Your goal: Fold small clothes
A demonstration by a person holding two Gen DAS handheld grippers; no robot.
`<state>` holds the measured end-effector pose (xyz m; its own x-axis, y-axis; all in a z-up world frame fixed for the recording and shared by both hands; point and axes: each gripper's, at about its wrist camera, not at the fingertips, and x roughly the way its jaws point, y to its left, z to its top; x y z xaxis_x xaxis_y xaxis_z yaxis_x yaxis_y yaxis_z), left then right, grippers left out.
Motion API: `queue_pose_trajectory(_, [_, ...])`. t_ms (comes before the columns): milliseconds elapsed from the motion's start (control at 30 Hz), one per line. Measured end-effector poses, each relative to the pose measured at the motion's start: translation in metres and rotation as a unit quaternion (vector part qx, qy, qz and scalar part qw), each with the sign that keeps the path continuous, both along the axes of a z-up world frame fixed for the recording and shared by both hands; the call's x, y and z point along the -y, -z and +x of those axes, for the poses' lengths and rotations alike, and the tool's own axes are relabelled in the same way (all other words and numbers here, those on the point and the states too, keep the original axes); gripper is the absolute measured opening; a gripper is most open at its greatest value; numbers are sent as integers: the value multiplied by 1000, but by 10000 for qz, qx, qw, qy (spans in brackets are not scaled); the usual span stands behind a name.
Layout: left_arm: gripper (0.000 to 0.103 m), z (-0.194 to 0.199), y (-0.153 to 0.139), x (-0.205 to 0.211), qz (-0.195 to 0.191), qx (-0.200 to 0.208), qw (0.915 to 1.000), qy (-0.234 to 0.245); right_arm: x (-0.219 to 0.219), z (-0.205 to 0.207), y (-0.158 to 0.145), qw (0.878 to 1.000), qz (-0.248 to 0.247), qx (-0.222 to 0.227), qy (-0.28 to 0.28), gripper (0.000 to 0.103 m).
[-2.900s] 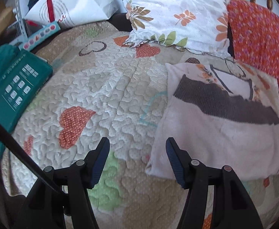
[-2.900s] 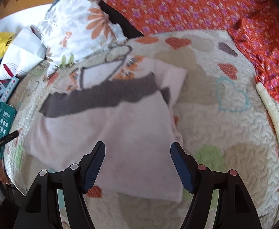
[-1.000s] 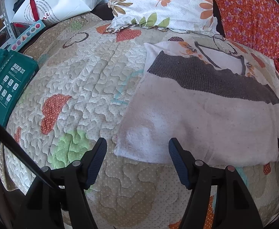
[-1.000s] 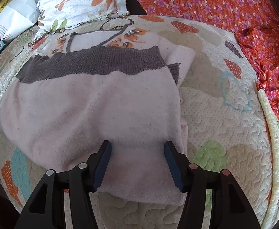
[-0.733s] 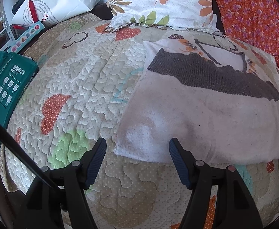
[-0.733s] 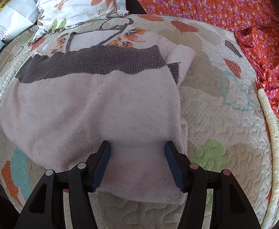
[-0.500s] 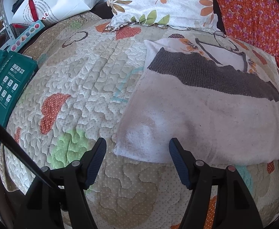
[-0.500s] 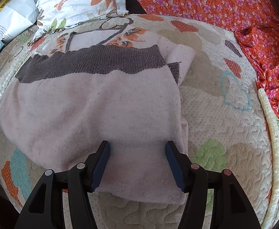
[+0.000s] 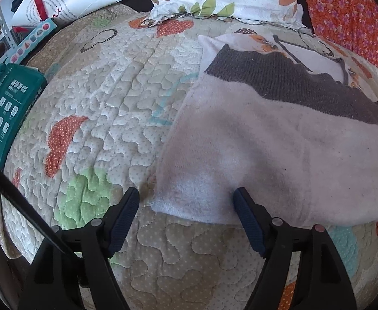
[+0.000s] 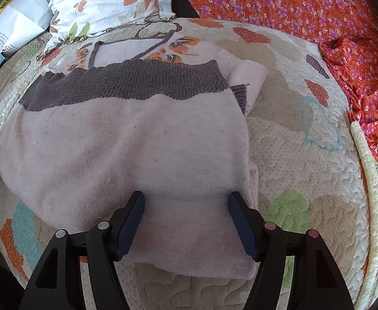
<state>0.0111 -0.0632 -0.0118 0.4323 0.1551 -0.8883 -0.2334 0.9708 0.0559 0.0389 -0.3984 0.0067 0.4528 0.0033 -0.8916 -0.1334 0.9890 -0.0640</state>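
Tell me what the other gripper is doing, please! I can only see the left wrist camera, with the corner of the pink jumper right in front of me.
Observer: The right gripper is over the jumper's near hem, close to its right corner. Its fingers have just been opening and are open, with the fabric lying flat between them, not pinched.
Operator: Is anything poking out on that side?
Observer: Yes, a folded sleeve with a grey cuff sticks out past the jumper's right edge.
Operator: What's further over on the bed?
Observer: Two pale fuzzy tubes lie along the right edge of the quilt.
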Motion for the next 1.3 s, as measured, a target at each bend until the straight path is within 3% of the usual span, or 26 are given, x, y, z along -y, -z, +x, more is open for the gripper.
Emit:
queue_pose_trajectory(233, [77, -9, -5, -10, 97, -14, 10000, -15, 8, 3, -7, 9999, -45, -73, 100, 73])
queue_pose_trajectory(367, [77, -17, -11, -25, 42, 82, 9998, -192, 30, 0, -20, 9984, 196, 59, 519, 73])
queue_pose_trajectory(567, [77, -25, -22, -42, 316, 284, 9982, -431, 41, -5, -25, 9949, 572, 124, 825, 73])
queue_pose_trajectory(900, [77, -32, -33, -50, 296, 469, 9969, -554, 17, -12, -47, 9942, 473, 796, 541, 73])
queue_pose_trajectory(1300, [77, -43, -58, -42, 292, 764, 9951, -554, -6, -25, -55, 9926, 261, 1166, 210, 73])
